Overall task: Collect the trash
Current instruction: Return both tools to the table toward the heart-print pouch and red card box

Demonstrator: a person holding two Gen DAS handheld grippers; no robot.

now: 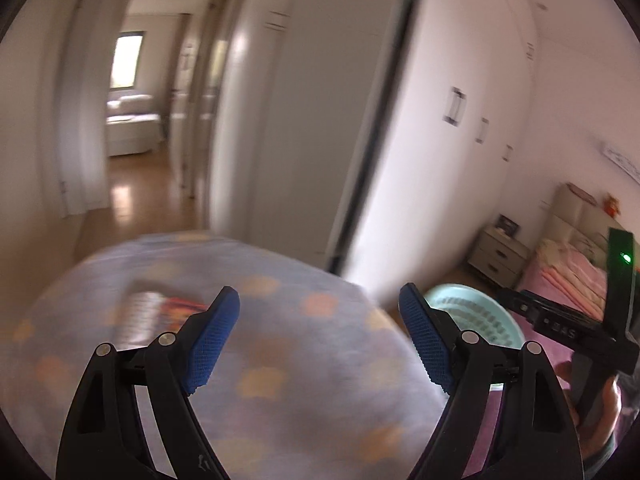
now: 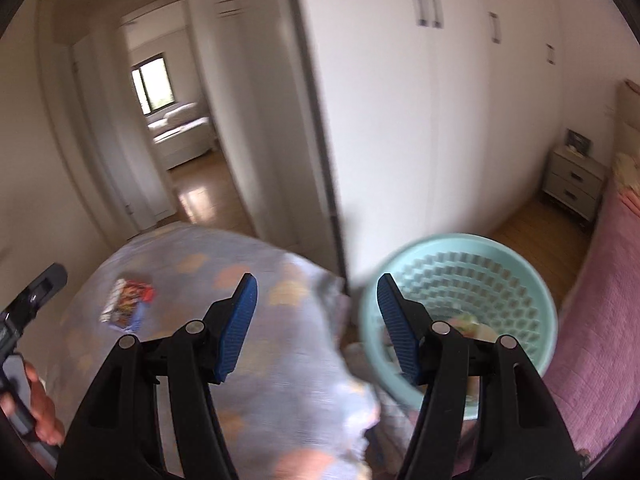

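- Left gripper (image 1: 320, 336) has its jaws wide apart and empty, while the colourful flat snack wrapper (image 1: 160, 312) lies left of them on the round surface under a pale blue spotted cloth (image 1: 280, 360).
- Right gripper (image 2: 316, 316) is also apart and empty, beside the mint-green plastic lattice basket (image 2: 500, 272).
- Risk: blurred frames suggest speed, so a rushed pinch could snag cloth and drag the wrapper off.
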